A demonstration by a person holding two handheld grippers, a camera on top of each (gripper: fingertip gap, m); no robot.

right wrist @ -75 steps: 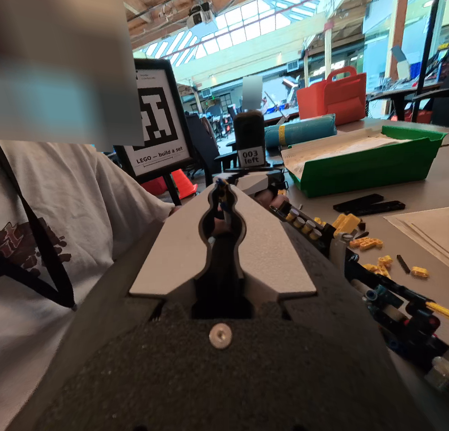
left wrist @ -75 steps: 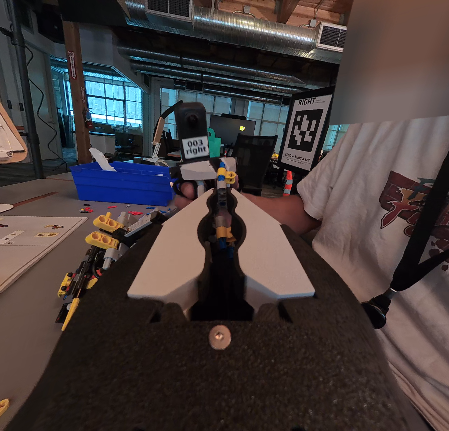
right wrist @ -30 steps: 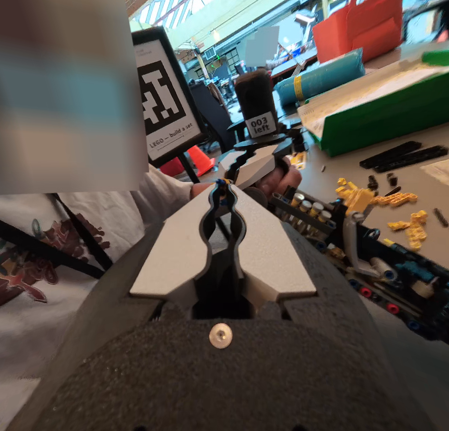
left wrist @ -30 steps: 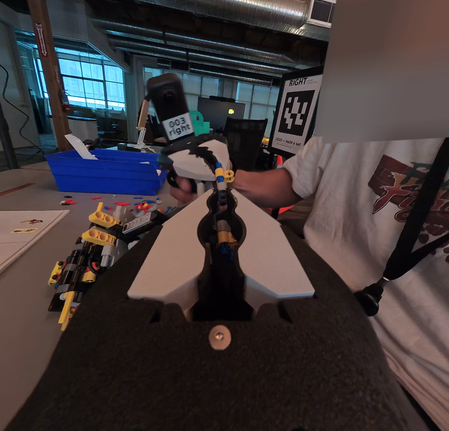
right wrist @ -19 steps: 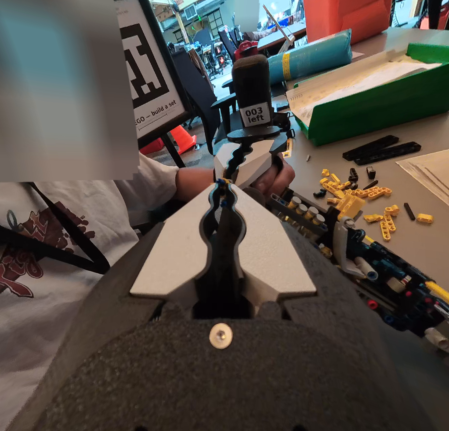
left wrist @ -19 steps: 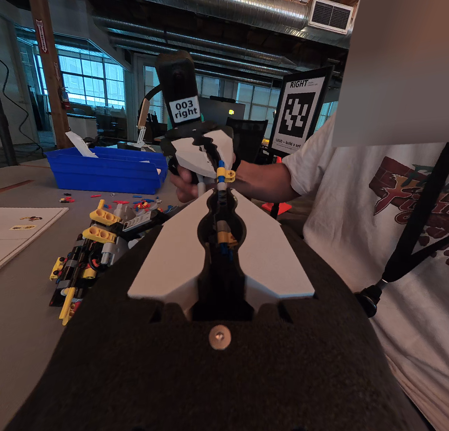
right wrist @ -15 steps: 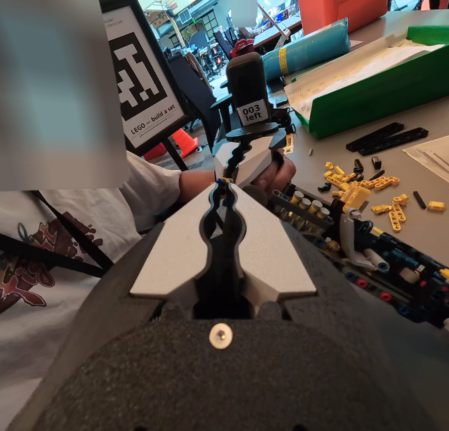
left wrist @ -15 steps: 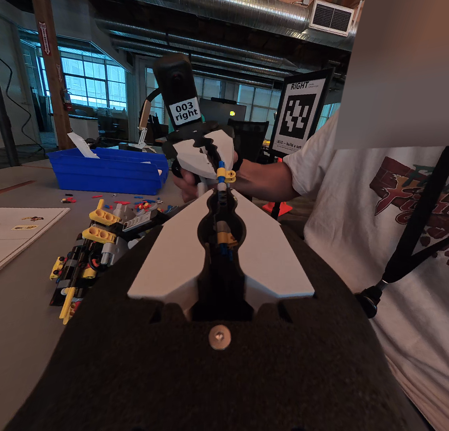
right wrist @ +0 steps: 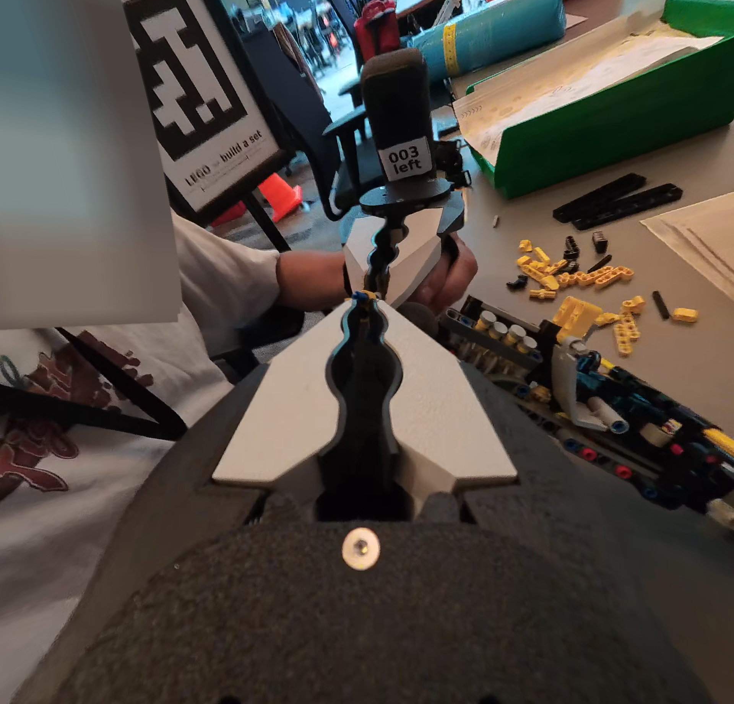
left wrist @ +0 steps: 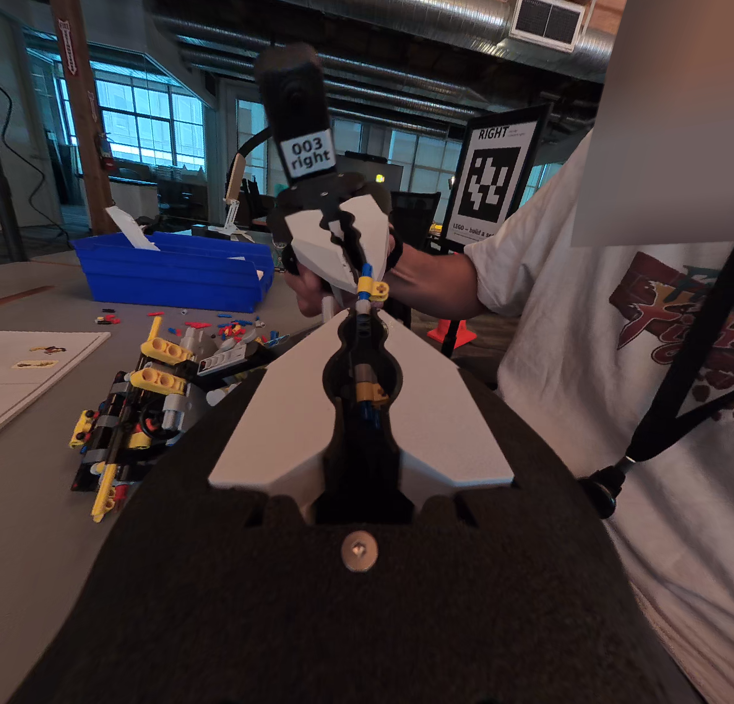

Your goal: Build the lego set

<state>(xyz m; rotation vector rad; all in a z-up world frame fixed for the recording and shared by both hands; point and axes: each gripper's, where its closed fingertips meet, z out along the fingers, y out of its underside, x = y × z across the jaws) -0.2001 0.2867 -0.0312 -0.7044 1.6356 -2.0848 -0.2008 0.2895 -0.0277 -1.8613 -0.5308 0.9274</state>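
Observation:
A thin rod sub-assembly (left wrist: 364, 375) of black, grey, yellow and blue pieces is held in the air between both grippers. My left gripper (left wrist: 363, 314) is shut on its near part. A yellow connector (left wrist: 375, 290) and a blue tip stick out past the fingertips. My right gripper (left wrist: 363, 273) faces it and is shut on that blue far end. In the right wrist view my right gripper (right wrist: 363, 302) pinches the blue and yellow end (right wrist: 362, 296), tip to tip with the left gripper (right wrist: 376, 285). The part-built black and yellow model (left wrist: 131, 407) lies on the table; it also shows in the right wrist view (right wrist: 588, 399).
A blue bin (left wrist: 174, 271), small red and blue pieces (left wrist: 230, 327) and an instruction sheet (left wrist: 35, 363) lie to the left. A green bin (right wrist: 595, 128), black beams (right wrist: 615, 200) and yellow pieces (right wrist: 576, 275) lie on the right. A marker sign (left wrist: 492, 180) and the person's shirt (left wrist: 635, 367) stand close by. My left and right fingertips are right by each other.
Both grippers stay shut on the rod sub-assembly. The right gripper has lifted and tilted so that it points down onto the rod's end. Both views have tipped more toward the table.

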